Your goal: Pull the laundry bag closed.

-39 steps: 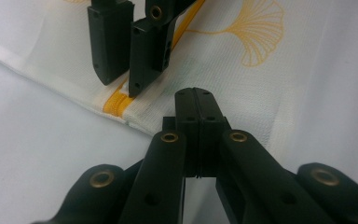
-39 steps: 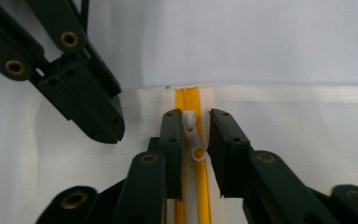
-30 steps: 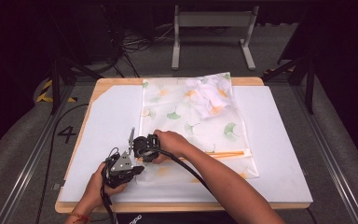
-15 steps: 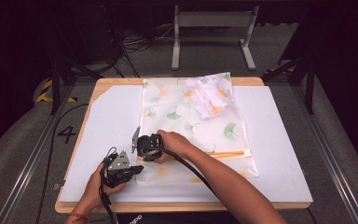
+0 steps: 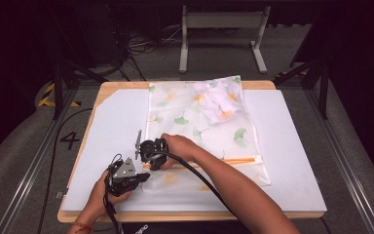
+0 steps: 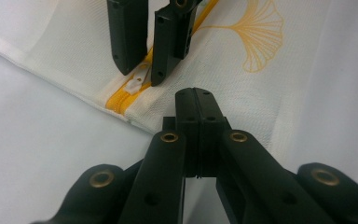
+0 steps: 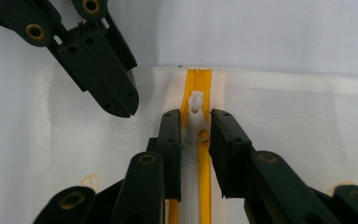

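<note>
A white mesh bag point(image 5: 199, 126) printed with ginkgo leaves lies flat on the table, its orange zipper point(image 5: 238, 161) running along the near side. The white zipper pull point(image 7: 196, 116) sits at the zipper's left end, near the bag's corner. My right gripper point(image 7: 196, 113) straddles the pull. Its jaws have just been opening and stand slightly apart, with the pull point(image 6: 135, 84) between them and not pinched. My left gripper point(image 6: 196, 93) is shut, its tips resting on the mesh just beside the zipper end. In the high view the left gripper point(image 5: 143, 176) lies just in front of the right gripper point(image 5: 148, 161).
A bundle of white cloth point(image 5: 219, 100) lies inside the bag at its far end. The bag rests on a white mat point(image 5: 117, 122) over a wooden board point(image 5: 126, 86). A metal stand point(image 5: 219, 19) and cables occupy the floor beyond the table.
</note>
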The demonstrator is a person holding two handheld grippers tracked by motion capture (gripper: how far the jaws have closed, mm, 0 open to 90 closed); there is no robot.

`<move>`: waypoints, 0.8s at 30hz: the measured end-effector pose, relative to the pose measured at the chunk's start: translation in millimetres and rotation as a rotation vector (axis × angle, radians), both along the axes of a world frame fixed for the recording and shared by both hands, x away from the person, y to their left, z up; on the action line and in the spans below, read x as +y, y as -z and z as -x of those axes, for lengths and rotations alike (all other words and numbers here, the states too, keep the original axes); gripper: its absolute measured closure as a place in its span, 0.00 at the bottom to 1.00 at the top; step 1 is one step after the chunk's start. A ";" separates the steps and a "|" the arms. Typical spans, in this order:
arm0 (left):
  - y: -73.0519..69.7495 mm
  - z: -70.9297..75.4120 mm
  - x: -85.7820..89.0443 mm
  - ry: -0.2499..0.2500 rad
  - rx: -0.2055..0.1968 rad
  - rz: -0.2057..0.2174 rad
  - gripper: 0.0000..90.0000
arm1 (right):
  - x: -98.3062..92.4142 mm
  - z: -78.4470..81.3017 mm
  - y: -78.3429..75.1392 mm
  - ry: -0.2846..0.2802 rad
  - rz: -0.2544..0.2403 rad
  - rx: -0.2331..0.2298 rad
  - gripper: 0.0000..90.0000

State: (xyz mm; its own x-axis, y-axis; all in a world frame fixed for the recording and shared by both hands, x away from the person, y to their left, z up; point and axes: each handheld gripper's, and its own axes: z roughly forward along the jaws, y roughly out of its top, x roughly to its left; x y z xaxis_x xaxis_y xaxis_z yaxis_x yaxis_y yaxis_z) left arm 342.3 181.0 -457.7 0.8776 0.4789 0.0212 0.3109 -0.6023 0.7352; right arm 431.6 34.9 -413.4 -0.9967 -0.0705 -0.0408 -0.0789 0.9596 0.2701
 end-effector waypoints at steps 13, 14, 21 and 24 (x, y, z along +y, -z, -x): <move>-0.1 -1.0 0.6 0.003 0.006 0.000 1.00 | -0.1 -7.6 2.2 0.036 -0.012 0.086 0.90; 0.0 -1.3 0.8 0.002 0.012 0.003 1.00 | -0.1 -6.7 2.4 0.049 -0.013 0.078 0.92; -0.1 -1.7 0.7 0.013 0.010 0.000 1.00 | 4.0 1.8 1.7 0.039 0.008 0.011 0.93; 0.0 -0.9 0.7 0.004 0.010 0.006 1.00 | 1.6 4.2 -1.4 0.025 -0.023 0.001 1.00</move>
State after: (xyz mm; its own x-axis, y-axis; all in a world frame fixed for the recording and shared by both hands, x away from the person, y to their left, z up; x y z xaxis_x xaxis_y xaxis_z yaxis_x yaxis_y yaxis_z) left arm 343.2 181.6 -457.8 0.8795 0.4758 0.0096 0.3161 -0.5992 0.7356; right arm 427.3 36.5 -411.9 -0.9981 -0.0447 -0.0414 -0.0549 0.9547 0.2925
